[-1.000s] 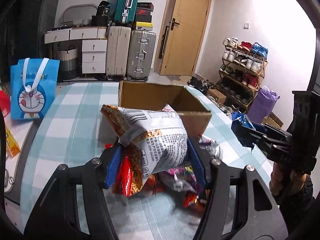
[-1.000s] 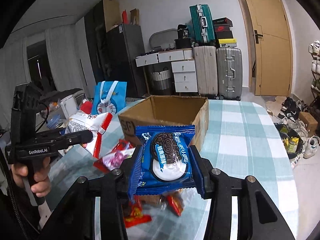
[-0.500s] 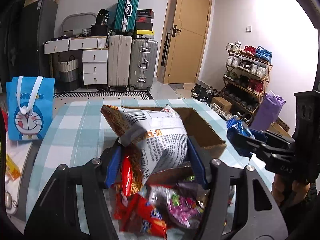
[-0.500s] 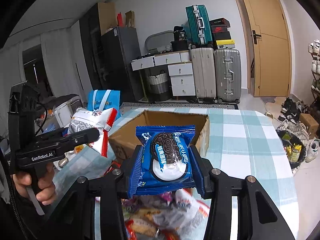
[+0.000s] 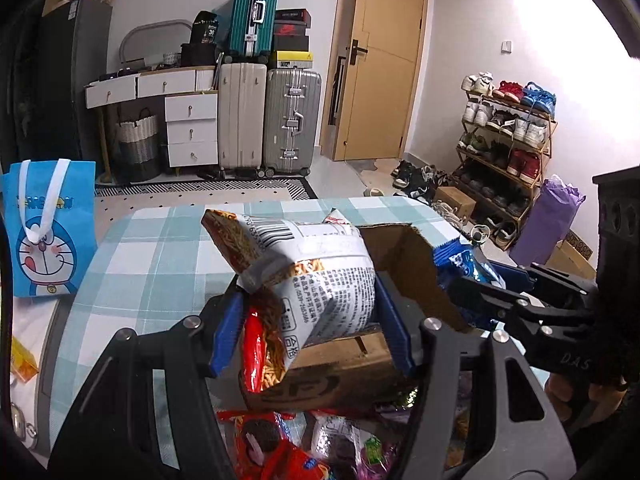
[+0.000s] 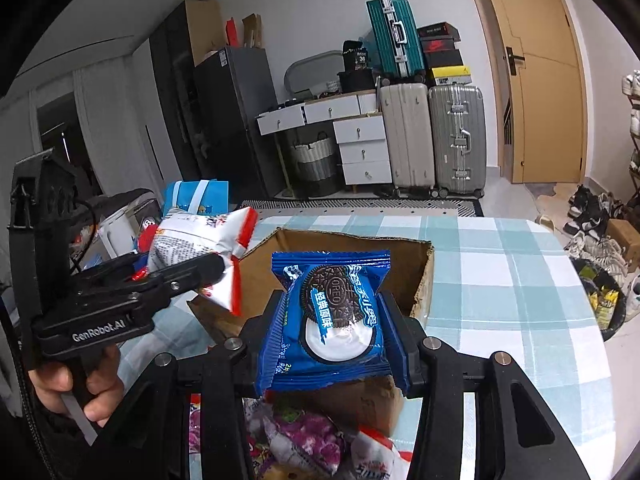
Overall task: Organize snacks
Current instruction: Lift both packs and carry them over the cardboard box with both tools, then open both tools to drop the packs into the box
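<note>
Right wrist, cardboard box (image 6: 420, 276) interior unseen

The left gripper (image 5: 308, 320) clamps a white noodle bag (image 5: 308, 276) above the open box (image 5: 404, 264). At three o'clock the right gripper (image 5: 484, 292) pinches a blue packet (image 5: 460, 260) — loose snacks (image 5: 304, 444) at six o'clock, a blue bag (image 5: 44, 236) at nine.

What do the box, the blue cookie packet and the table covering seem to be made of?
Box: brown corrugated cardboard, matte, with a ragged torn rim.
Cookie packet: thin glossy plastic film, judging by its sheen and crimped, ridged end seals.
Table covering: probably woven cloth, matte, in a blue and white check; a wipeable sheet cannot be ruled out.
</note>
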